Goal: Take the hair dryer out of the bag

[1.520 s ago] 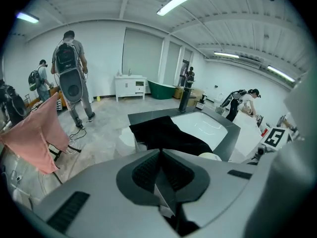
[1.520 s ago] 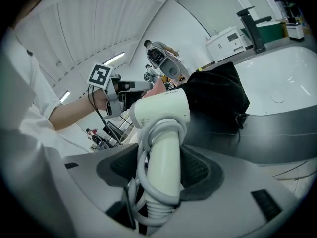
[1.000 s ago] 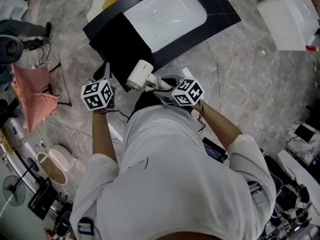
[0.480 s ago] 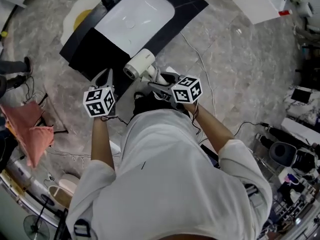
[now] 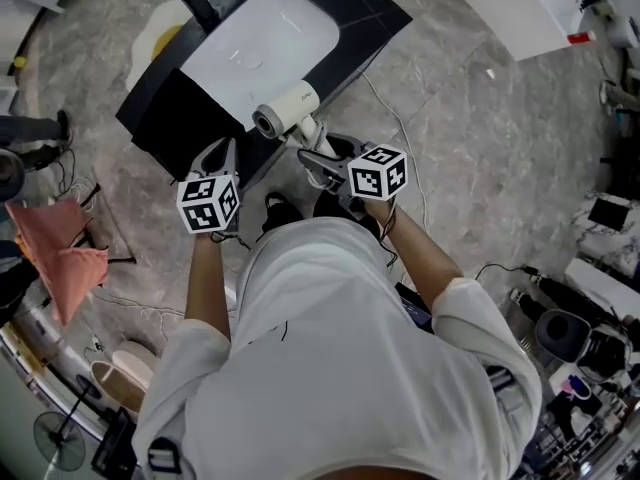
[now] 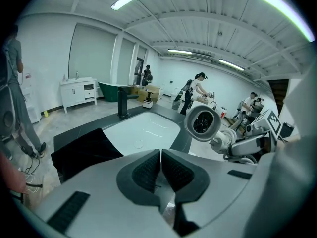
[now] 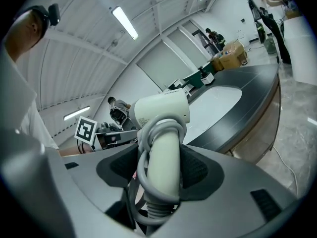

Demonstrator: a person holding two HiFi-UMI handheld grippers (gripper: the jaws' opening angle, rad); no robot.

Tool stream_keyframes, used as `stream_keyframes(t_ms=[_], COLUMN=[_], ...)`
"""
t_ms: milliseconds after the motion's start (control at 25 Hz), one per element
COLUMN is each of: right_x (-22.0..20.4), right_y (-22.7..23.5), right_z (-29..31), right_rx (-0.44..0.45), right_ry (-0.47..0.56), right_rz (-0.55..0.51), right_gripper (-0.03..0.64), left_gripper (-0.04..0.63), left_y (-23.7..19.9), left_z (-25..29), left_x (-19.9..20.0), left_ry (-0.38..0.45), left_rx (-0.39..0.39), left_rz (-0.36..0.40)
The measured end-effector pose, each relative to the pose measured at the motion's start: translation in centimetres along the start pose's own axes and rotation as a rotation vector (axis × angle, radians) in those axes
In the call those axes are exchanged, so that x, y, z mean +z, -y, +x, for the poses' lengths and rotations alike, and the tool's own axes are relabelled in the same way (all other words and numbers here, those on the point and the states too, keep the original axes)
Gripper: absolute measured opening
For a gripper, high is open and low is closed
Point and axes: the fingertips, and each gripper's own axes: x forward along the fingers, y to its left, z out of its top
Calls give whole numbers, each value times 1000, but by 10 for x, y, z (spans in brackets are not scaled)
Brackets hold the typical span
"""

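Carried forward since a second ago, the white hair dryer (image 5: pixel 287 107) is now held over the near edge of the dark counter (image 5: pixel 372 10), one round end turned toward the left gripper (image 5: pixel 222 154). It is clamped by its cord-wrapped handle between the widely parted jaws of the right gripper (image 5: pixel 318 158), clear of the black bag (image 5: pixel 185 118) lying flat on the counter beside the white basin (image 5: pixel 262 46). Left jaws are seen pressed together, nothing between them.
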Motion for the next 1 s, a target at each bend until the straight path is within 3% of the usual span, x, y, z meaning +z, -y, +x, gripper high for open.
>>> stream_keyframes(t_ms=[520,680,840,1000], right_x=[92,102,111,132], right_y=[99,112,113,115], right_z=[-48,-44,-33,-7], right_rx=[119,135,175,168], right_ry=[-85,-106,-96,-59], right_rz=[-72,-56,40,112], right_gripper=[250,250,250,250], left_gripper=[26,28,28,28], left_y=[85,87,78,49], left_z=[66,72,75,94], left_x=[55,51,49,56], left_ry=[26,4,-7,-27], left_rx=[160,182,175,144], left_rz=[-101,-125,-159,-136])
